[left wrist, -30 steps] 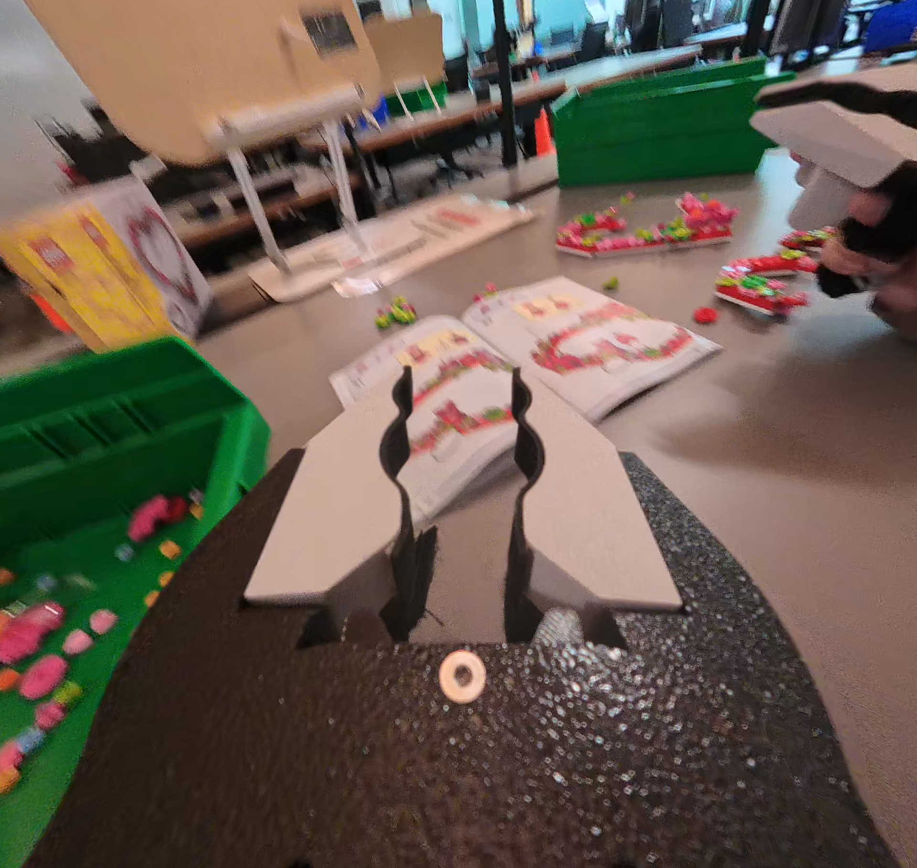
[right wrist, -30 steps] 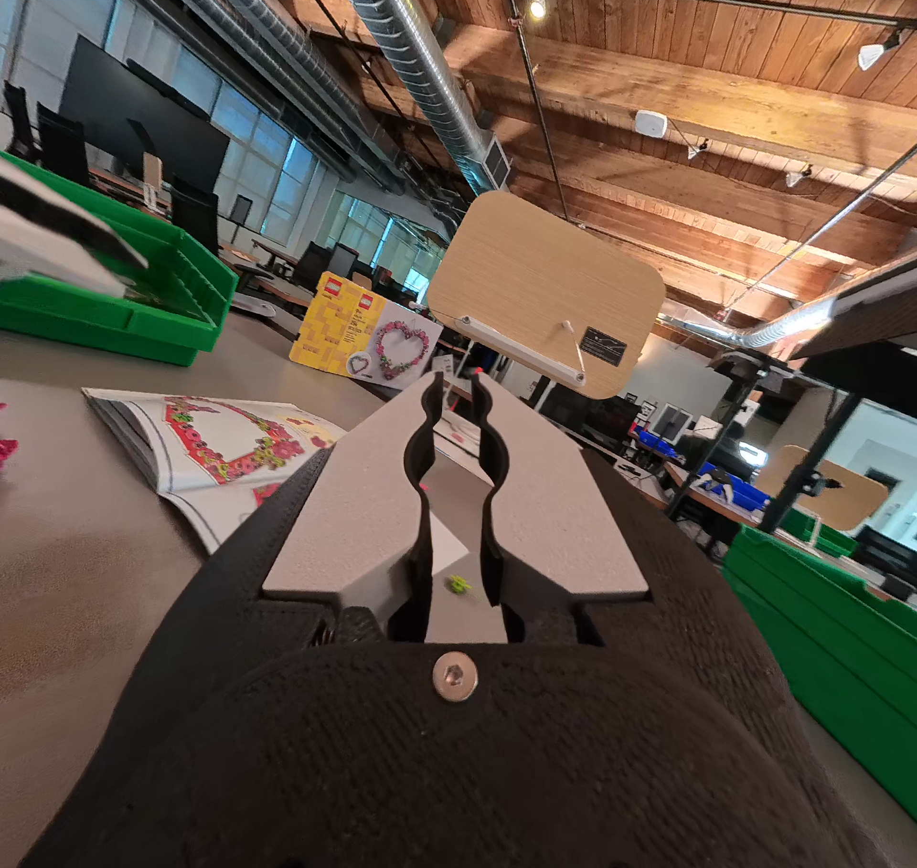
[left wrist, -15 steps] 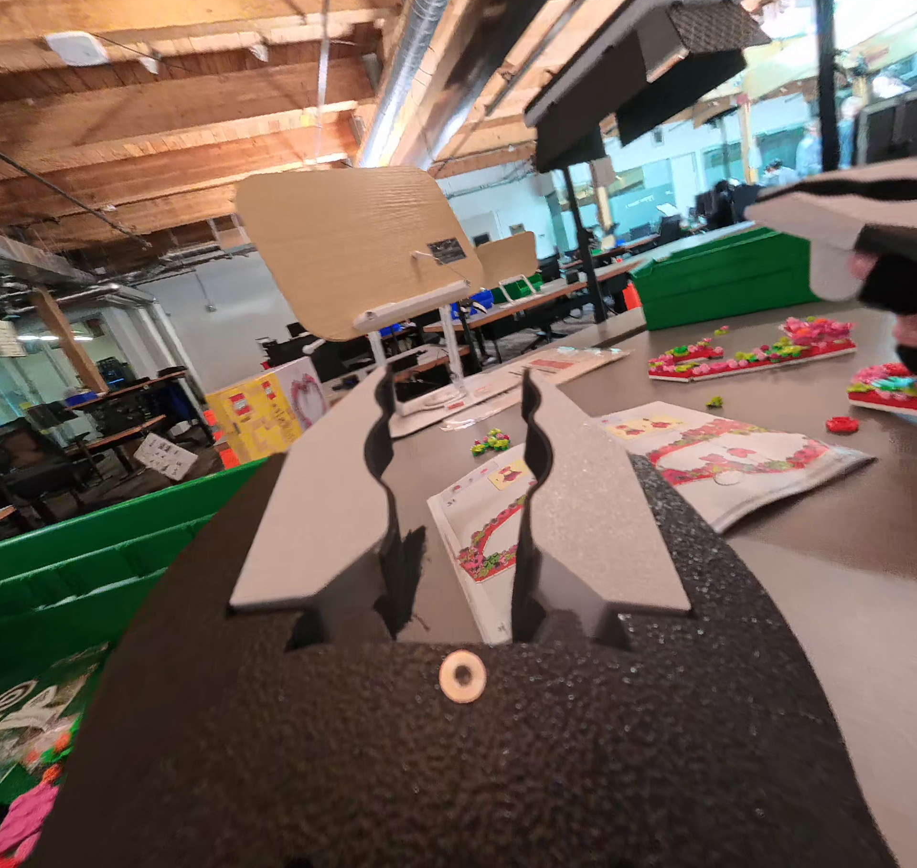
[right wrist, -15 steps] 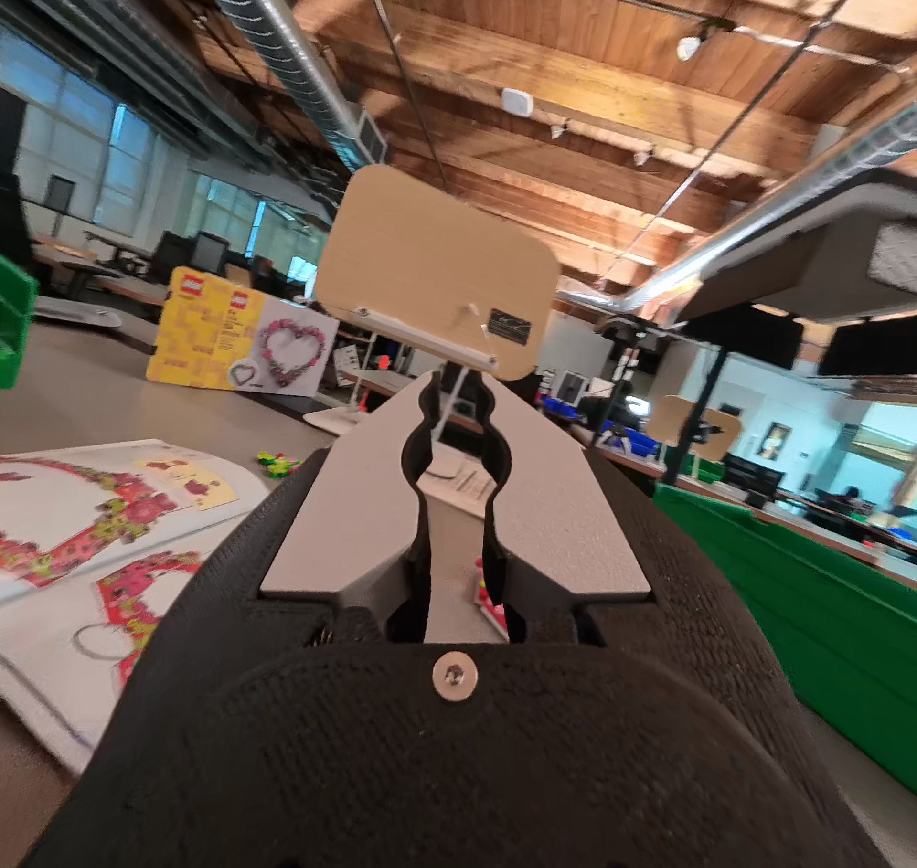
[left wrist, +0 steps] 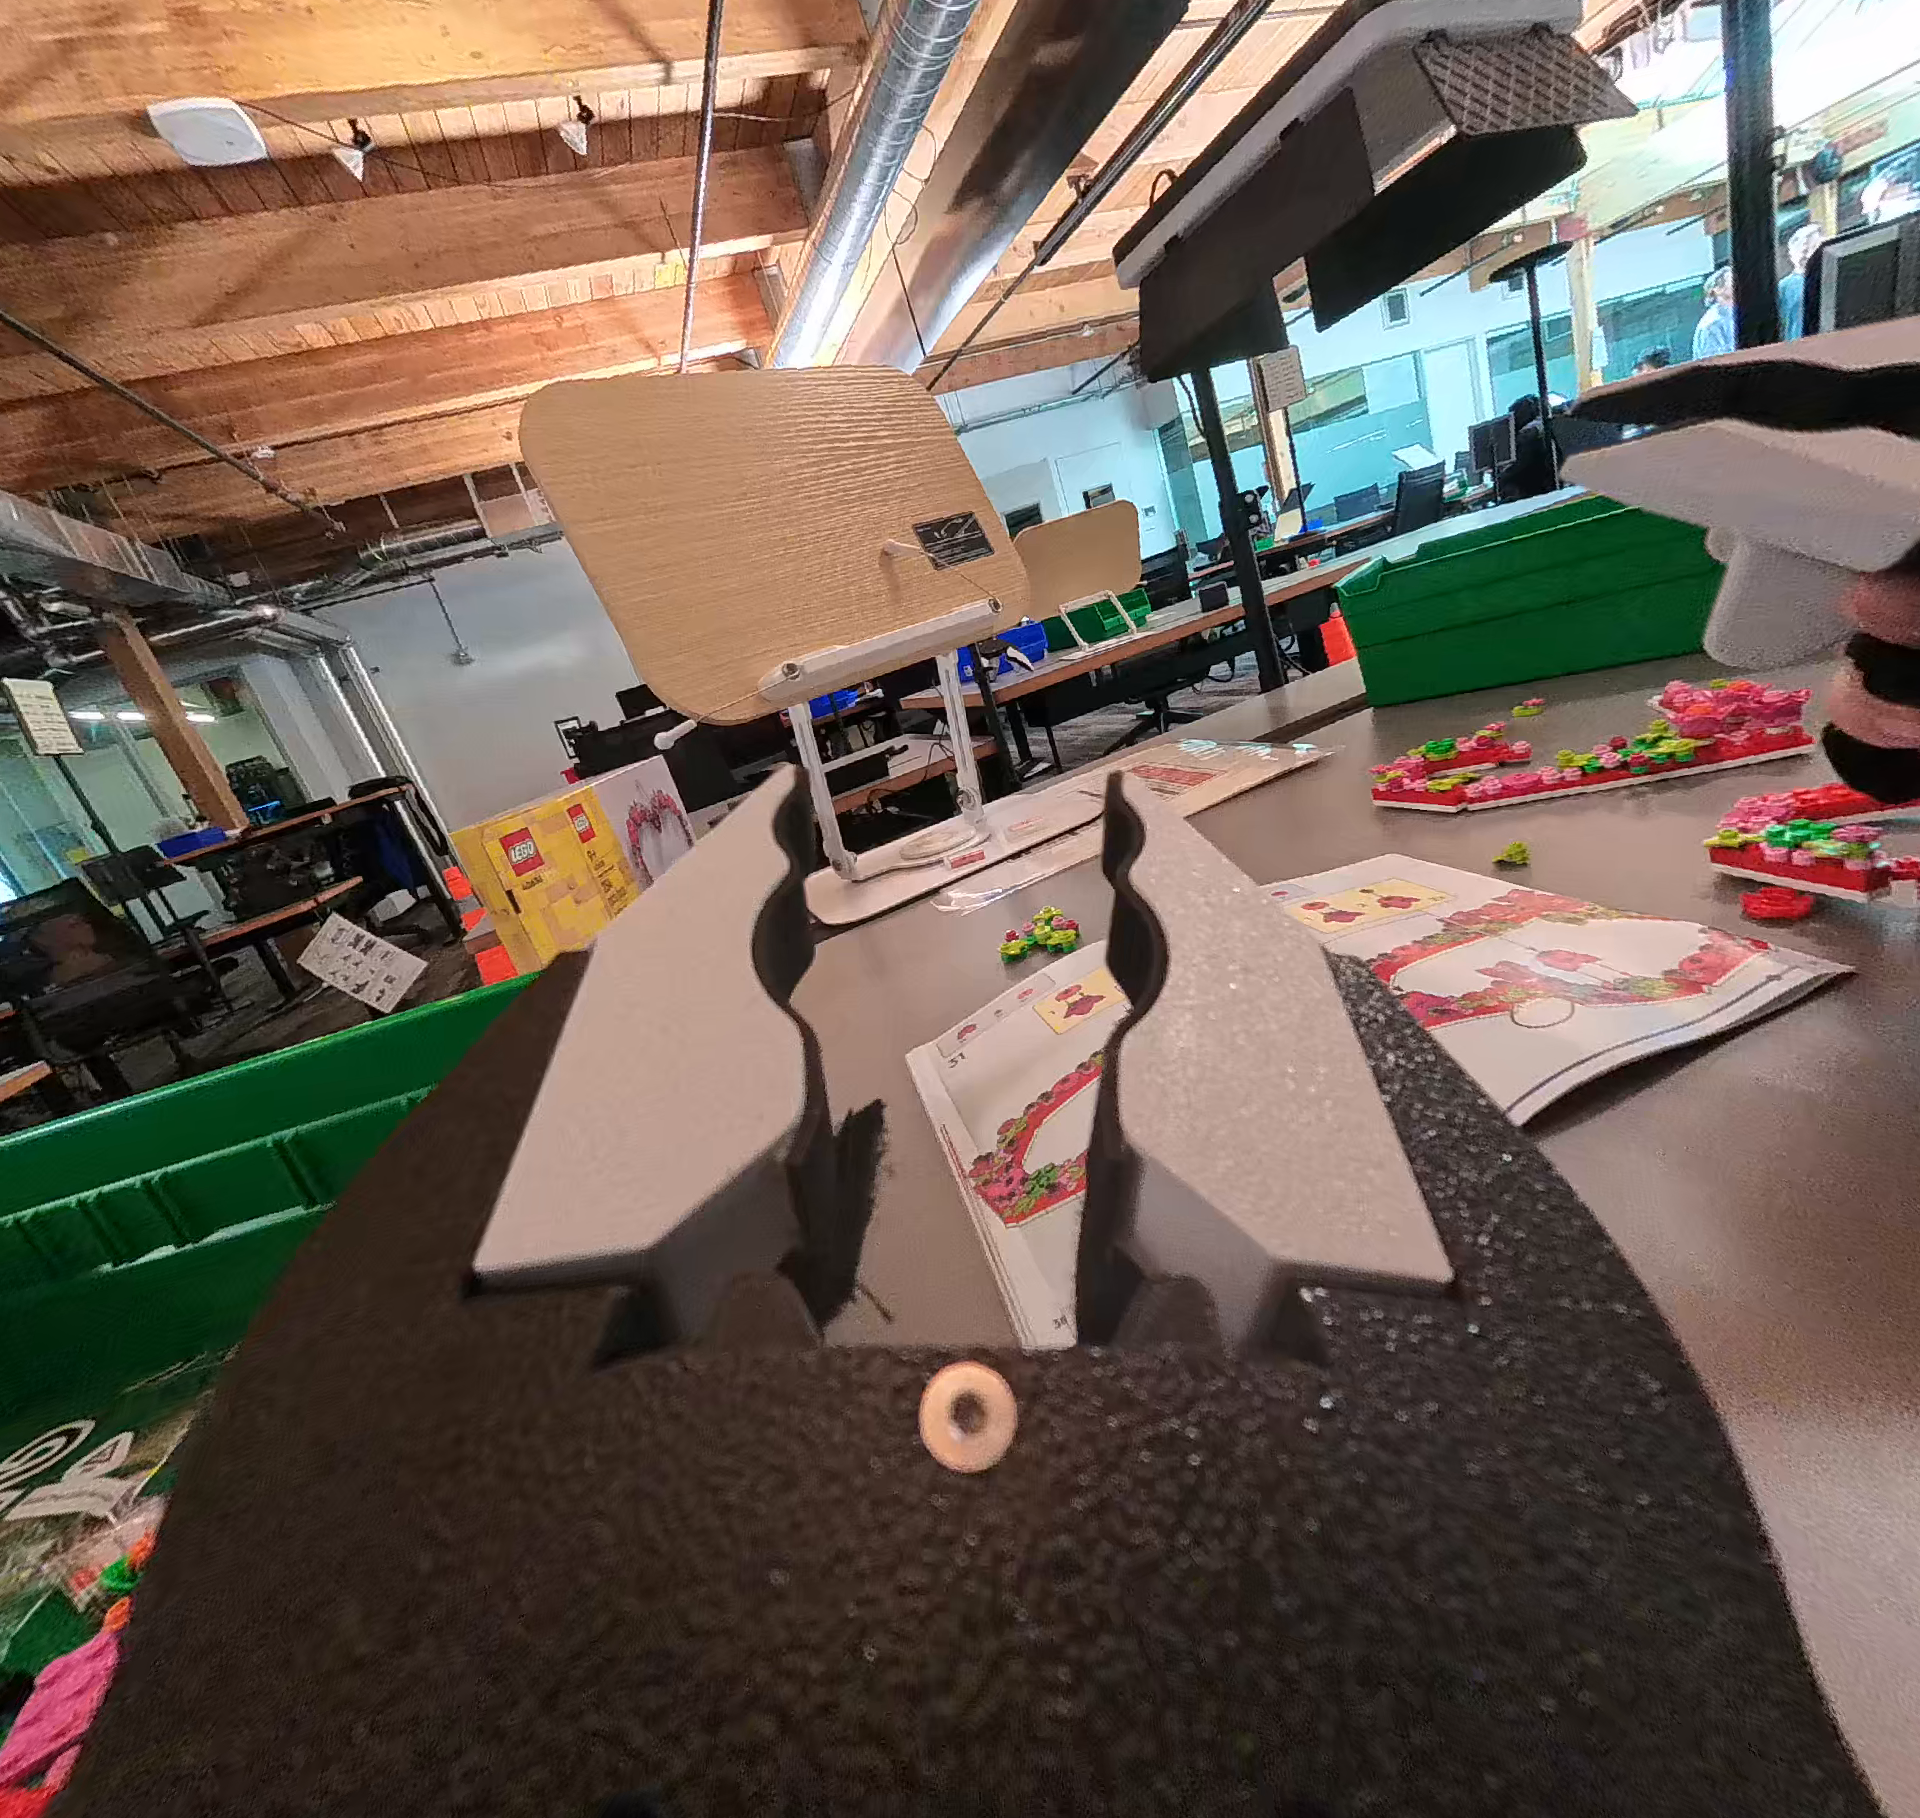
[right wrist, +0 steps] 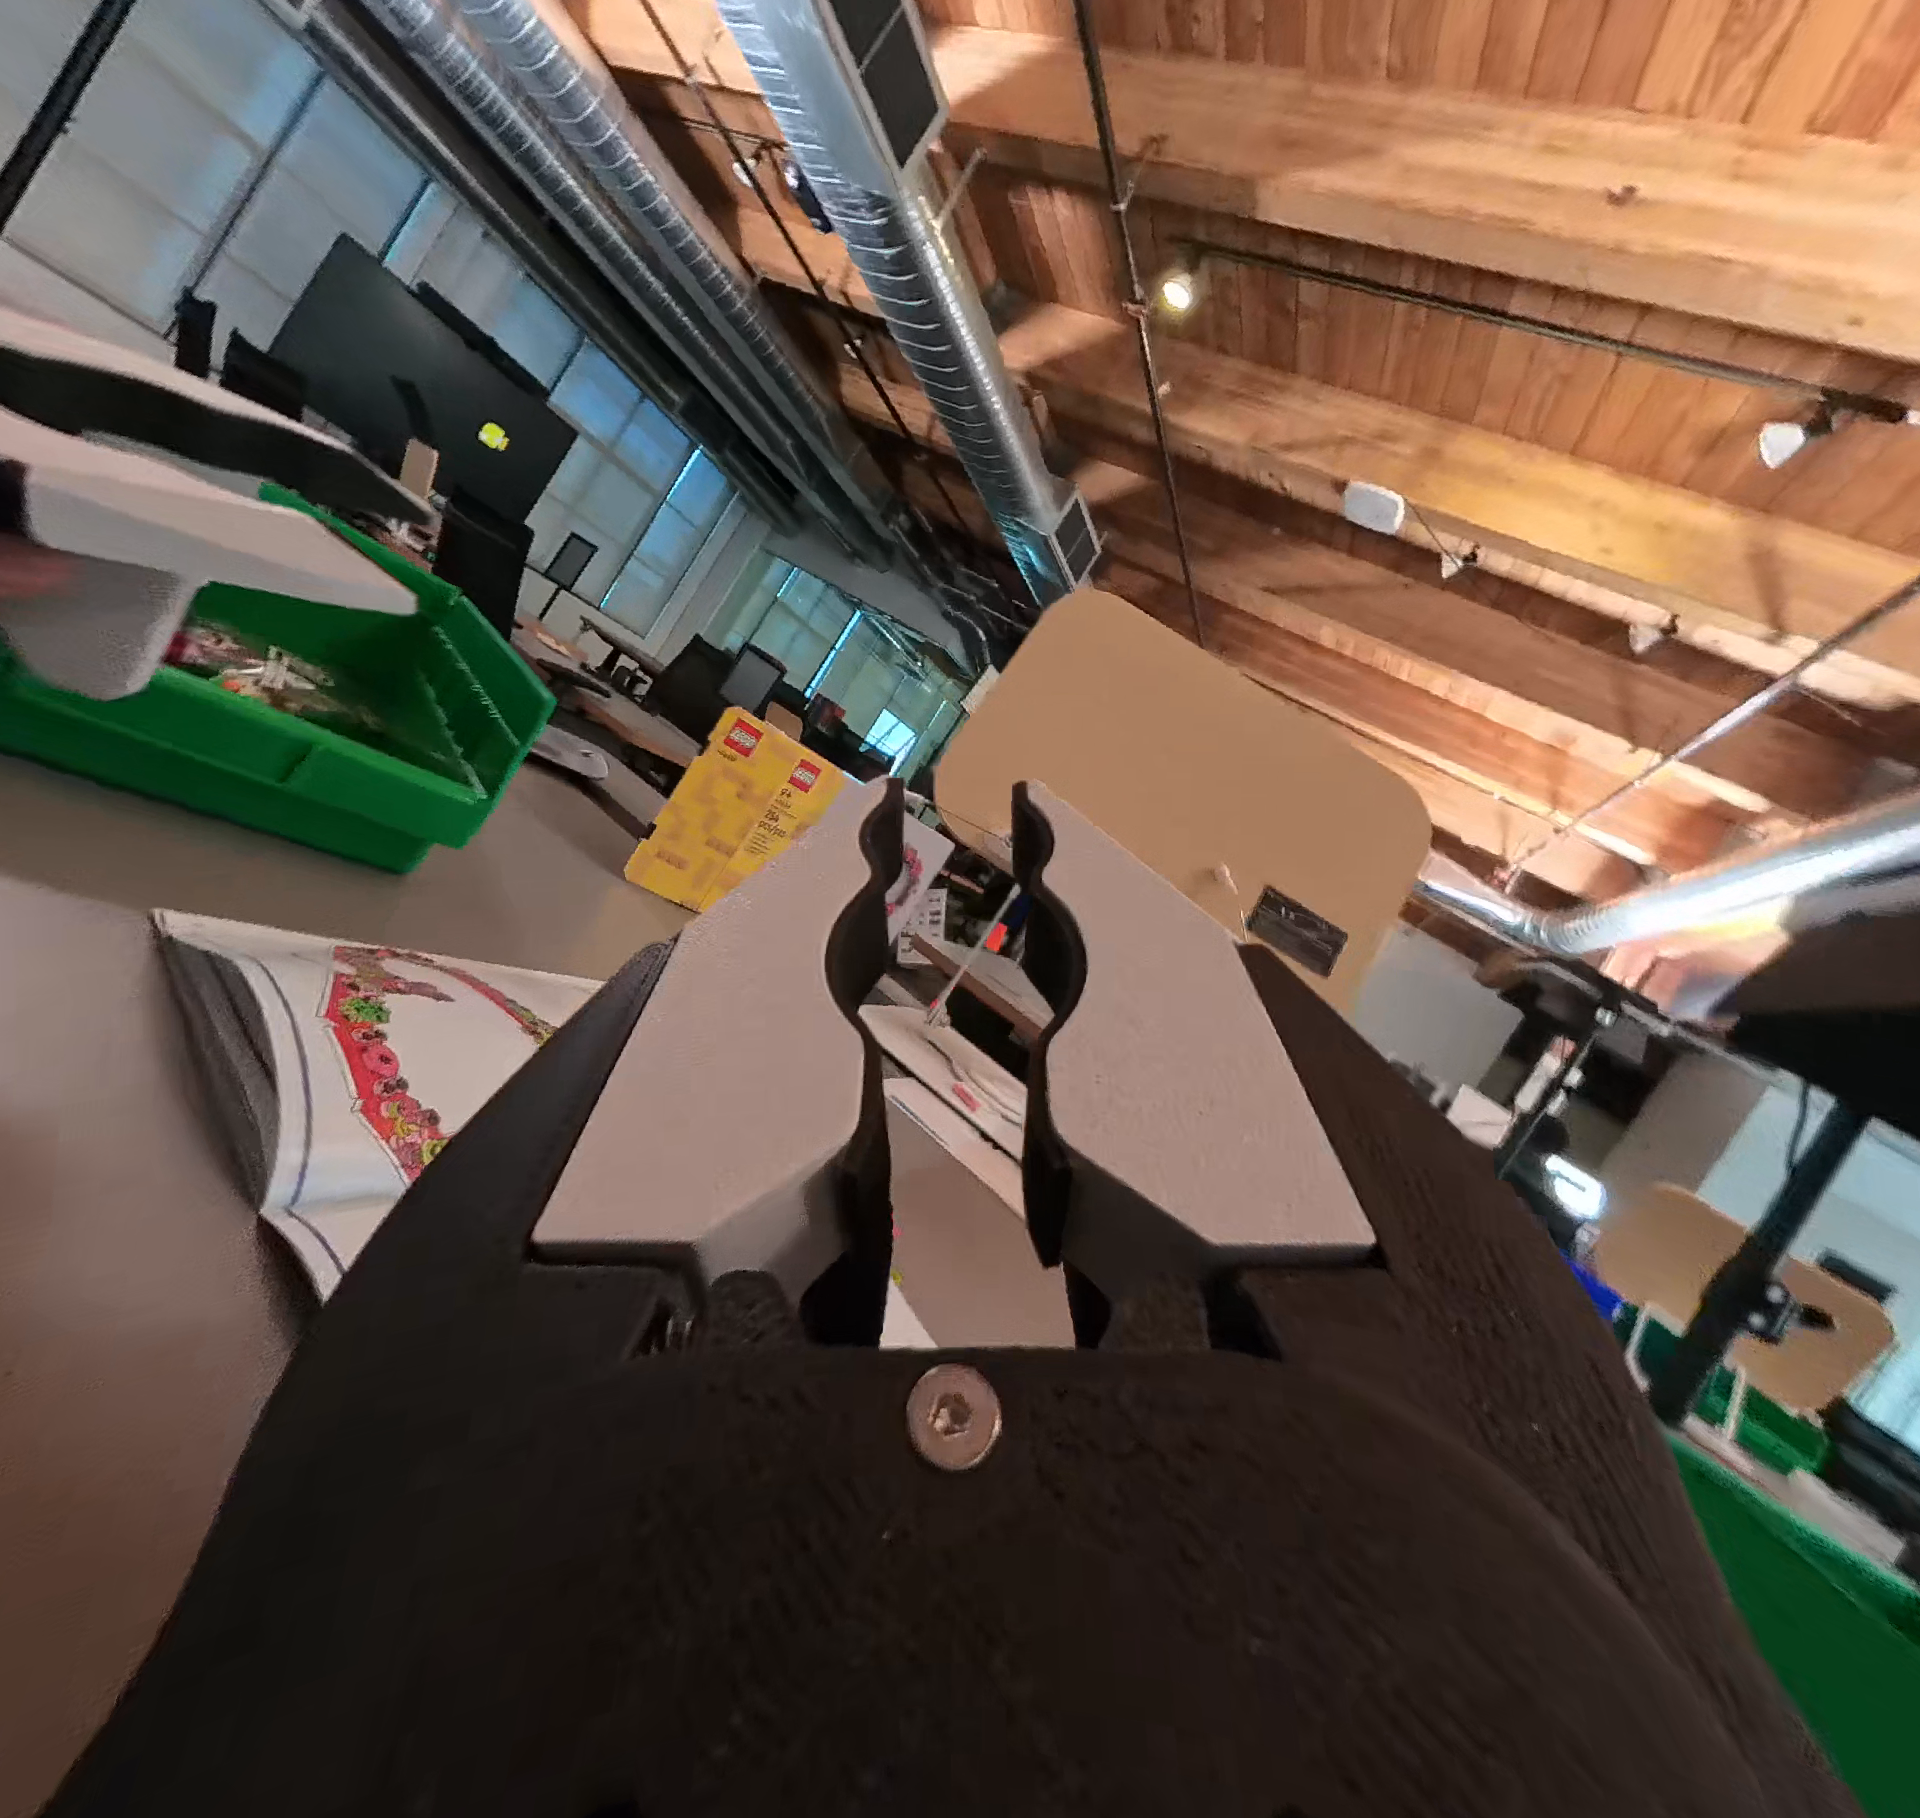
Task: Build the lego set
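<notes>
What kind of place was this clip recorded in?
Likely an open-plan office or lab workspace: exposed wooden ceiling beams, a silver ventilation duct, rows of desks with black office chairs, and a grey worktable.

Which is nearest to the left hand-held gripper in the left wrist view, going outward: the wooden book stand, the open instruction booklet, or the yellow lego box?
From the left hand-held gripper:
1. Open instruction booklet, on the table just ahead and to the right.
2. Wooden book stand, standing on the table farther ahead.
3. Yellow lego box, behind the stand, to the left.
</notes>
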A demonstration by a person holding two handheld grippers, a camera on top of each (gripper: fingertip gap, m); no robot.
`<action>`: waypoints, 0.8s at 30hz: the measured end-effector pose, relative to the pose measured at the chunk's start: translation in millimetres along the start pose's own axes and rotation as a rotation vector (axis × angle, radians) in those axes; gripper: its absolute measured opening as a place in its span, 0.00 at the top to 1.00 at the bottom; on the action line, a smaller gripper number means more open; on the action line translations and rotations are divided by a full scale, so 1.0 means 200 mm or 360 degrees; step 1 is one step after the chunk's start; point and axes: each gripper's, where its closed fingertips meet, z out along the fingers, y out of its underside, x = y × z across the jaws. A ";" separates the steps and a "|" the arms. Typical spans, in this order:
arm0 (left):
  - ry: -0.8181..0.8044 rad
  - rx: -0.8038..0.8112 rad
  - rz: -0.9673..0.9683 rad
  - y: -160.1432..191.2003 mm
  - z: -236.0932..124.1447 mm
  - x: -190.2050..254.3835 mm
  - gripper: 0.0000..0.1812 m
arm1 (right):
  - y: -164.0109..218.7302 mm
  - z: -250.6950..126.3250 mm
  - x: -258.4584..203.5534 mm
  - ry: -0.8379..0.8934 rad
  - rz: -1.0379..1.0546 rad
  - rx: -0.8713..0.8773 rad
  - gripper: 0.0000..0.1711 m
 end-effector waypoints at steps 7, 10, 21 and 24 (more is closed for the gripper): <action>0.0003 0.0030 0.0049 -0.02 0.00 0.01 0.71 | -0.18 0.01 -0.10 -0.0083 0.0051 0.0156 0.89; 0.0006 0.0052 0.0075 -0.03 0.00 0.02 0.71 | -0.24 0.00 -0.29 -0.0258 0.0022 0.0214 0.89; 0.0008 0.0072 0.0061 -0.04 -0.01 0.02 0.71 | -0.24 -0.06 -0.60 -0.0608 -0.0327 0.0248 0.91; 0.0013 0.0071 0.0071 -0.04 -0.01 0.03 0.72 | -0.23 -0.06 -0.59 -0.0607 -0.0321 0.0236 0.92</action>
